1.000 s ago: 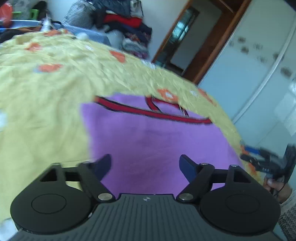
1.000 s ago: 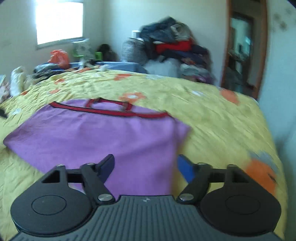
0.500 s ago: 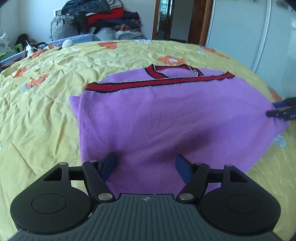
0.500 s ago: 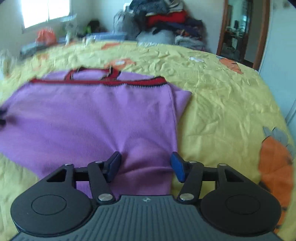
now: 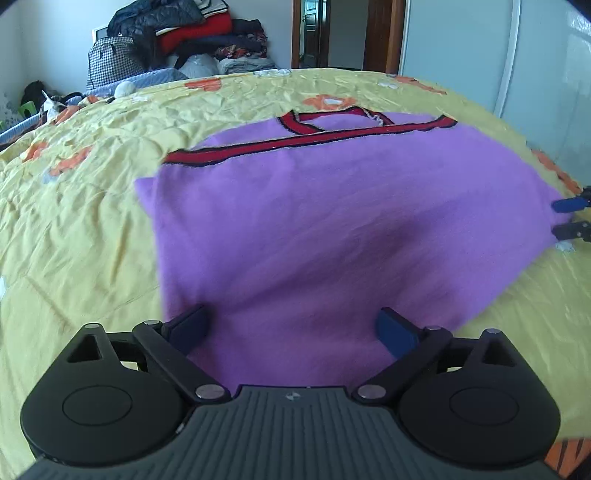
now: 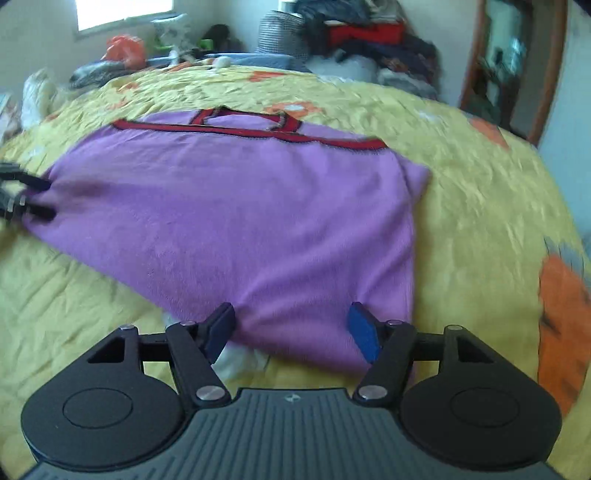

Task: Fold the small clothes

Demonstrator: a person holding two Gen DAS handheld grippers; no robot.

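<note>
A purple top (image 5: 332,229) with a red and black band along its far edge lies spread flat on the yellow bedspread (image 5: 81,221), taking up the middle of the bed.

The left gripper (image 5: 295,326) hangs over the near left corner of the top, its jaws opening wide, with purple cloth lying between and under them but nothing pinched. The right gripper (image 6: 293,326) sits over the near right corner, jaws parted and not pressing on anything; the hem passes between its fingers (image 6: 364,332).

From the left view only the tips of the right gripper show, cut off at the frame's right edge by the top's corner. From the right view the left gripper is a dark smear at the far left, too blurred to read.

Whether the fingers actually touch the cloth is hard to say, since the gripper bodies hide the nearest strip of it. A heap of clothes (image 5: 192,33) sits beyond the bed, its details indistinct.
</note>
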